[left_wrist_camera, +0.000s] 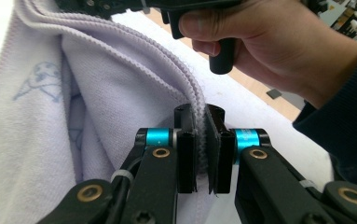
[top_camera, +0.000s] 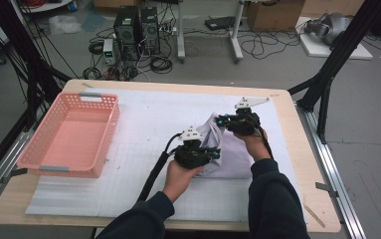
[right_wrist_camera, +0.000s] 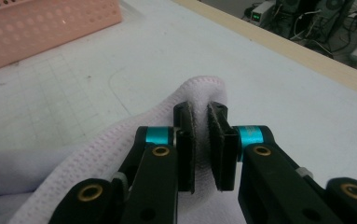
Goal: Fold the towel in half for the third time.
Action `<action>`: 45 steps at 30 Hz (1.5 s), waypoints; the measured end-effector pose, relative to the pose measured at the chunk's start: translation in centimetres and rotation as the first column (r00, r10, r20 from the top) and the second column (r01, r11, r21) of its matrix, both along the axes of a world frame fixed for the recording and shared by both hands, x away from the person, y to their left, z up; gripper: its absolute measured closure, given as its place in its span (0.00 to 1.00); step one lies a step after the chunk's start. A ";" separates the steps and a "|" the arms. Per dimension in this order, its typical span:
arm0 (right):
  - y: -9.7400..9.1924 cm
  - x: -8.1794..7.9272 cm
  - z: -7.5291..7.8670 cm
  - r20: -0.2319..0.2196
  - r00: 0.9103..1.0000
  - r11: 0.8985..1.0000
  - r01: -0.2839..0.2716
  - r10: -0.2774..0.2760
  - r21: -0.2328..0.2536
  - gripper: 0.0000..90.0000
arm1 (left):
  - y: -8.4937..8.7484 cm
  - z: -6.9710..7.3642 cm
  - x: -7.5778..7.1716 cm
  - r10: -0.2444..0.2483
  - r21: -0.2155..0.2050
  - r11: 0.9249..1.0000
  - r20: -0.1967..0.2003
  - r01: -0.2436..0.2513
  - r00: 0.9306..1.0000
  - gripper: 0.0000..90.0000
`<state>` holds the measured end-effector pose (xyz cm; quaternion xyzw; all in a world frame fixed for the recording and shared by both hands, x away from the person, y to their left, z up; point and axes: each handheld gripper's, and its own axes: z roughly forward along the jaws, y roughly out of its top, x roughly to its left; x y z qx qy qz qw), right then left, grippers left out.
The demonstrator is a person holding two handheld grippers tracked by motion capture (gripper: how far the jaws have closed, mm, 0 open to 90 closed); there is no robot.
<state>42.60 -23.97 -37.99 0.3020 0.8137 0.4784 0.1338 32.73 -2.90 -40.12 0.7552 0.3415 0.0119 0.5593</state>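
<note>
A pale lilac towel (top_camera: 230,149) lies bunched on the white gridded mat (top_camera: 143,124) right of centre. My left gripper (top_camera: 213,154) is shut on its ribbed hem at the near left side; in the left gripper view the hem (left_wrist_camera: 202,140) is pinched between the two pads. My right gripper (top_camera: 221,120) is shut on the towel's far edge, and in the right gripper view a fold of towel (right_wrist_camera: 203,100) rises between its pads. The towel (left_wrist_camera: 50,116) carries a faint blue print. The person's other hand (left_wrist_camera: 269,51) shows beyond my left gripper.
A pink plastic basket (top_camera: 73,132) with nothing in it stands at the left of the mat. The wooden table edge (top_camera: 307,174) runs along the right. Black frame legs, computers and cables stand on the floor beyond the table.
</note>
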 end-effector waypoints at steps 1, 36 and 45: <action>-0.2 0.1 -0.1 -0.007 1.000 1.000 0.007 -0.007 -0.005 0.92 | -0.5 -0.2 0.2 0.003 0.003 1.000 -0.007 -0.003 1.000 0.93; -8.1 -9.0 -1.9 -0.001 0.956 0.956 0.294 -0.294 0.019 0.63 | 10.8 0.8 0.5 0.181 0.013 0.982 0.204 -0.187 0.962 0.28; -7.2 -12.3 -4.3 -0.102 0.962 0.966 0.258 -0.253 0.037 0.63 | 15.6 -1.2 -0.5 0.234 0.060 0.966 0.218 -0.252 0.947 0.21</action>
